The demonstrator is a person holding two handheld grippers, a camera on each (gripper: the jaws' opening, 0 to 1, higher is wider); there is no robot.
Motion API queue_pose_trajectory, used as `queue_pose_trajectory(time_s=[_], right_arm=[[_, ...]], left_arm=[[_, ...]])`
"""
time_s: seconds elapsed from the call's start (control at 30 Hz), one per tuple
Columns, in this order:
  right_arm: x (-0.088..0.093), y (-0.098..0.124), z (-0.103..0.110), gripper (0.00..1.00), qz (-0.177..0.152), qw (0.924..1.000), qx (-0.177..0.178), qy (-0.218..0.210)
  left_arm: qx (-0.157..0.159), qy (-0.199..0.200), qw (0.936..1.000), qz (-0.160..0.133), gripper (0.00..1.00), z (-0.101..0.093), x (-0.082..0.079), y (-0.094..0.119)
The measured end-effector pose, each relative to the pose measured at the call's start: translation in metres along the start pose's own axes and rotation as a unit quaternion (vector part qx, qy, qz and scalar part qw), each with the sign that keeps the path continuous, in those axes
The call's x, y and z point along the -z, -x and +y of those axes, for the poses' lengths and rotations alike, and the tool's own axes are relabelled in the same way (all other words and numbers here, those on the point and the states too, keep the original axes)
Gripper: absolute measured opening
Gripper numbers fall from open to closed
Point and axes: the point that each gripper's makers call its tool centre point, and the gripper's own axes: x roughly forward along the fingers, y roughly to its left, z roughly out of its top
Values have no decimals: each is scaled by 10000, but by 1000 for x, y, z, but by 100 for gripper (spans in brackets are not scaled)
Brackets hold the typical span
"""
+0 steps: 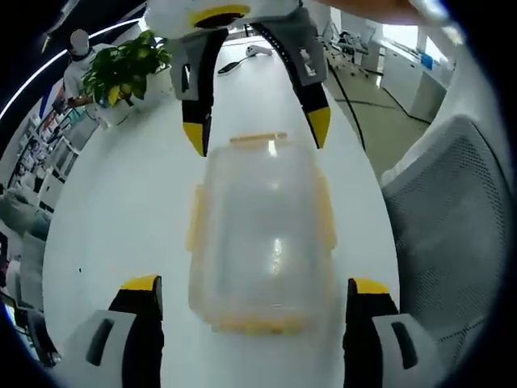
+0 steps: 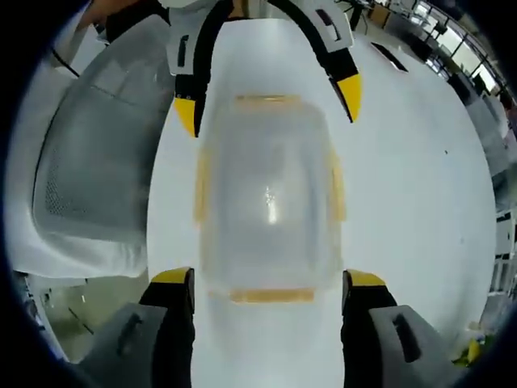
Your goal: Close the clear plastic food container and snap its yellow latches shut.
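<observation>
the food container (image 1: 258, 234) is clear plastic with yellow latches (image 1: 195, 218), on a white table (image 1: 121, 210). both the left gripper (image 1: 254, 284) and right gripper (image 2: 268, 279) are grey and black with yellow tips. the potted plant (image 1: 123, 69) has green leaves; the mesh chair (image 1: 452, 226) is pale grey.

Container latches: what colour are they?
Yellow-orange, along the edges of the clear container on the white table; latches show best in the right gripper view.
</observation>
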Motion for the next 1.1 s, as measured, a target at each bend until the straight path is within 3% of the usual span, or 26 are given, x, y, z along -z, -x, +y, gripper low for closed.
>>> queue_pose_trajectory(time_s=[0.1,0.17,0.23,0.6,1.1], right_arm=[[1,-4,-2,71,57,10000,62,39],[3,-6,-3,70,113,9999,75,29],[3,-7,-4,70,118,9999,86,-21],[-1,-6,-4,69,85,9999,106,-67],[-52,-18,-17,69,-74,9999,107,57]], left_arm=[[-36,-151,9998,137,82,2,5,-3],[-11,-72,9998,159,82,3,7,-4],[149,-29,9997,178,74,-3,8,-4],[114,-121,9997,190,73,0,11,-3],[74,-49,9986,528,73,10,60,19]])
